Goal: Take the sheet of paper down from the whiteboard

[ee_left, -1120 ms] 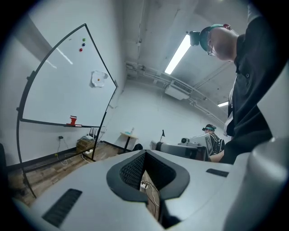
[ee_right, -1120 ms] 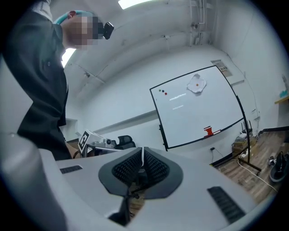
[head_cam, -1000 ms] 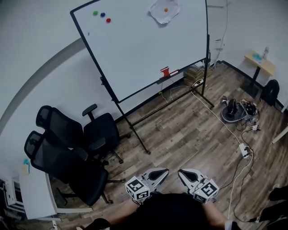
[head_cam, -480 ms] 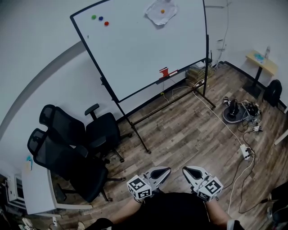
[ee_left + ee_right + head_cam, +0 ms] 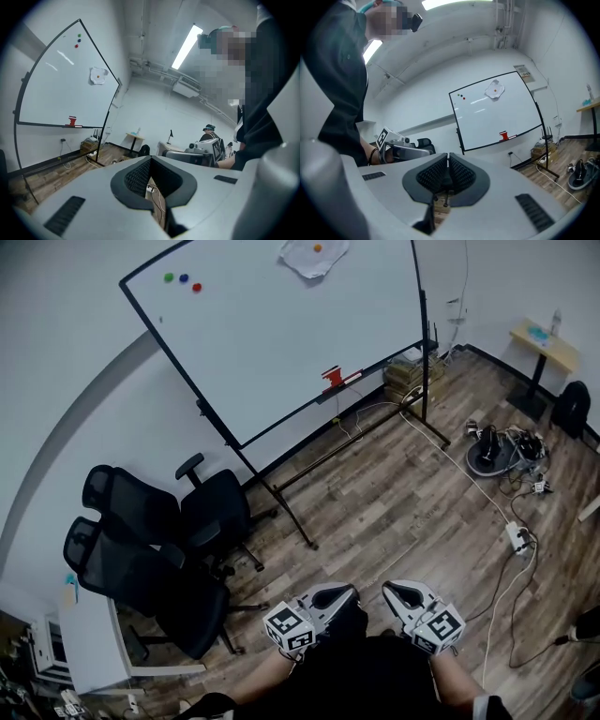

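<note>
The head view looks from high up, forward and steeply down over the wooden floor (image 5: 394,493). It has the whiteboard (image 5: 281,334) far off at upper centre and the left gripper (image 5: 342,594) and right gripper (image 5: 390,590) close at the bottom edge. Each gripper view sits low and looks about level along its own jaws. The left gripper view catches the whiteboard obliquely at frame left. The right gripper view faces it right of centre. All three views share the whiteboard.

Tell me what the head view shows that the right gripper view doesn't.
Only the head view shows the white desk, which stands next to the black office chairs. Only the right gripper view shows the ceiling light overhead. Both show the whiteboard with the sheet of paper pinned near its top by an orange magnet, and a red object at its lower edge.
</note>
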### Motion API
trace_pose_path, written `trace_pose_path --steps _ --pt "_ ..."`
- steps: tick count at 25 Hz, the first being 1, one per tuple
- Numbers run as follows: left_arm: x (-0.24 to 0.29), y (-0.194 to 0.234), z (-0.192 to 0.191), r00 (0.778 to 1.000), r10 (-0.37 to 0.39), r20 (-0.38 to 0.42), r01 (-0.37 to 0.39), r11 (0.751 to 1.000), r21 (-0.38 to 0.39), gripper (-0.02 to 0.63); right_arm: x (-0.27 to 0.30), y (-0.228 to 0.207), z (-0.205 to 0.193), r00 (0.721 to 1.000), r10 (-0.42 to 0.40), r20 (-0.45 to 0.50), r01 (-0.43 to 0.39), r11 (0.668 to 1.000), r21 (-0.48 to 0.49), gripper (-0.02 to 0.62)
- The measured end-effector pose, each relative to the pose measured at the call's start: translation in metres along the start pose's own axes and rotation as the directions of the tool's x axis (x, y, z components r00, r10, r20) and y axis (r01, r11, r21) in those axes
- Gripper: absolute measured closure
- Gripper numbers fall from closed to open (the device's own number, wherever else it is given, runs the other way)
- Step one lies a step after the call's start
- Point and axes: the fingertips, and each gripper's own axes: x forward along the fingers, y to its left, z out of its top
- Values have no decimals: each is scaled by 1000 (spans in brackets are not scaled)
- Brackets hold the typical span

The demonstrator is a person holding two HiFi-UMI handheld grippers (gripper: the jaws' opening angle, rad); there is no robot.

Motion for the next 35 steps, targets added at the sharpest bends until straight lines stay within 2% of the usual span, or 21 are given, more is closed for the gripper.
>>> trace_pose_path --steps 6,11,17,22,26,31,35 --pt "34 23 9 999 -50 -8 50 999 -4 596 5 -37 5 998 -65 -8 64 998 -20 569" --pt "74 61 21 997 -73 10 73 997 -13 596 15 -82 11 991 -120 -65 119 993 -16 569" --pt "117 132 61 994 -95 46 96 995 -18 596 71 -142 40 992 -108 -57 106 994 -36 569" --pt "142 194 99 991 -109 72 110 994 -16 596 119 -193 72 987 -150 -56 148 988 -37 569" --pt "158 245 120 990 -120 70 120 993 -1 596 158 -232 96 986 -165 -11 164 984 -72 569" --pt "177 299 128 994 -79 70 80 997 -19 595 177 -293 104 972 -232 -27 229 969 -90 569" --pt "195 326 124 998 -49 39 50 998 -28 595 194 -337 98 973 -226 -35 224 973 -64 569"
